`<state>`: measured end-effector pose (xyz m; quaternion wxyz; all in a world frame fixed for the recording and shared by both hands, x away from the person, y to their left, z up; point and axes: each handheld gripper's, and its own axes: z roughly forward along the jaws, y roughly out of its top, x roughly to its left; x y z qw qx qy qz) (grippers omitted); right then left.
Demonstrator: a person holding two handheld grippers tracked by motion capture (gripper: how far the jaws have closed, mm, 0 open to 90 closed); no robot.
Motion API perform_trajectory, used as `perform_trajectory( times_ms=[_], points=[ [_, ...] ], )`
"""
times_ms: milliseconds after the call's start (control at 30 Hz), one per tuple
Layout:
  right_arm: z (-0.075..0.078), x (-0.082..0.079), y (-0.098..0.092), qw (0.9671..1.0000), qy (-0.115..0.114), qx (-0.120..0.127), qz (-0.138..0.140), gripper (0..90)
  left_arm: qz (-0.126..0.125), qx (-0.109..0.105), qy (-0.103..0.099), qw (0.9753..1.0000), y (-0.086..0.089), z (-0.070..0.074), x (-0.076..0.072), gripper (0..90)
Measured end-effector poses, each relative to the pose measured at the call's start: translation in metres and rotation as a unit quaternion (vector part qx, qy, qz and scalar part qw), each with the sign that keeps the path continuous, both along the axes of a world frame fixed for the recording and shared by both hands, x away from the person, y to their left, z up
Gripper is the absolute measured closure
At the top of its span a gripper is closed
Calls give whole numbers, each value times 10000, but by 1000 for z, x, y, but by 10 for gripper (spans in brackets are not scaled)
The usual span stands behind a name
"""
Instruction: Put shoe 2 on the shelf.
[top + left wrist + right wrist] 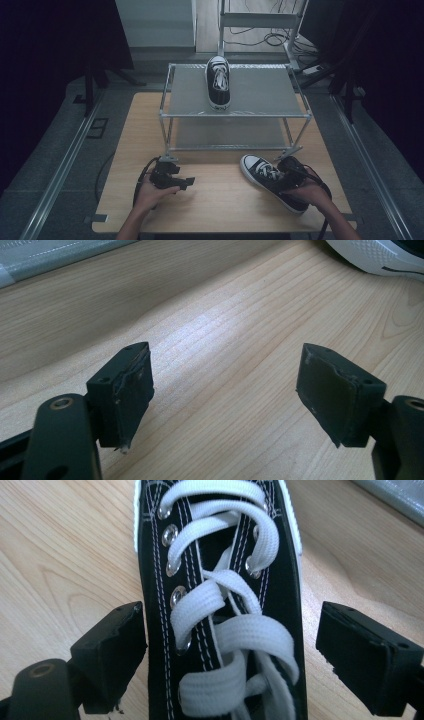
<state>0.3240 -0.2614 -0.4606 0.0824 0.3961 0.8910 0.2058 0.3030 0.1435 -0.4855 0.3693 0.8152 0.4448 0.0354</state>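
Observation:
A black low-top sneaker with white laces [265, 177] lies on the wooden table [220, 200] at the right, toe pointing to the far left. My right gripper [281, 172] is open over it. In the right gripper view its jaws straddle the sneaker's [210, 555] laced upper; the left jaw is close against the side and the right jaw stands apart from it, with my right gripper [230, 625] gripping nothing. A matching sneaker [218, 82] stands on the top shelf of the metal rack [265, 95]. My left gripper [189, 182] rests low over bare wood, open and empty [225, 385].
The two-tier rack fills the far half of the table, and its lower shelf [225, 135] holds nothing visible. The white toe [380, 257] of the table sneaker shows at the top right of the left gripper view. Bare wood lies between the two hands.

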Motion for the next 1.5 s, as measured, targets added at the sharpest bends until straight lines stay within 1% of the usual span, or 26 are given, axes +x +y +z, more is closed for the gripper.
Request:
perform_trajectory(
  times_ms=[33,133,200,267,333,467,600,633,733,833,933,967,1000,1033,1067,1100,1167,1233,1300,1433,1500],
  points=[
    [0,0,0,10000,0,0,0,118,-9,10,-6,10000,0,0,0,232],
    [-3,1,3,9998,106,-188,43,109,-1,6,-7,10000,0,0,0,232],
    [-4,1,4,9996,176,-227,35,105,-2,8,-14,10000,0,0,-1,231],
    [-6,2,5,9992,233,-334,57,97,4,-7,-13,10000,1,1,-1,231],
    [-7,2,7,9988,278,-394,84,99,55,-30,-2,10000,1,0,0,231],
    [-9,3,8,9977,447,-504,118,120,29,-27,-23,10000,3,1,-1,232],
    [-9,4,8,9976,461,-511,121,134,50,-78,-22,10000,4,2,-1,232],
    [-8,5,7,9974,521,-486,96,146,54,-91,-25,9999,5,2,-1,233],
    [-7,5,6,9975,509,-474,118,160,62,-88,-16,9999,6,2,-1,233],
    [-6,7,3,9977,540,-383,120,172,63,-116,-20,9999,7,3,-1,234],
    [-4,9,-1,9980,589,-201,98,182,79,-129,-17,9999,8,3,-1,234],
    [-1,8,-1,9979,616,-124,161,185,91,-124,-12,9999,7,2,-1,235],
    [-1,8,-1,9979,616,-124,161,185,97,-109,-5,9999,7,2,0,235],
    [1,8,0,9978,617,-101,231,186,98,-99,6,9999,7,1,0,235],
    [7,6,4,9975,599,-77,365,186,111,-91,6,9999,6,1,-1,235],
    [7,6,4,9975,599,-77,365,186,94,-86,6,9999,5,1,-1,235],
    [14,5,8,9972,565,-76,485,186,97,-92,20,9999,4,0,-2,235],
    [21,4,13,9969,514,-42,602,186,98,-38,3,9999,3,-1,-3,235],
    [30,2,18,9962,470,-23,729,187,98,-63,13,9999,3,-1,-4,236],
    [43,1,25,9952,413,6,882,187,88,-49,44,9999,3,-3,-4,237],
    [51,1,27,9947,423,118,933,188,89,-38,57,9999,2,-4,-4,237]
  ],
)
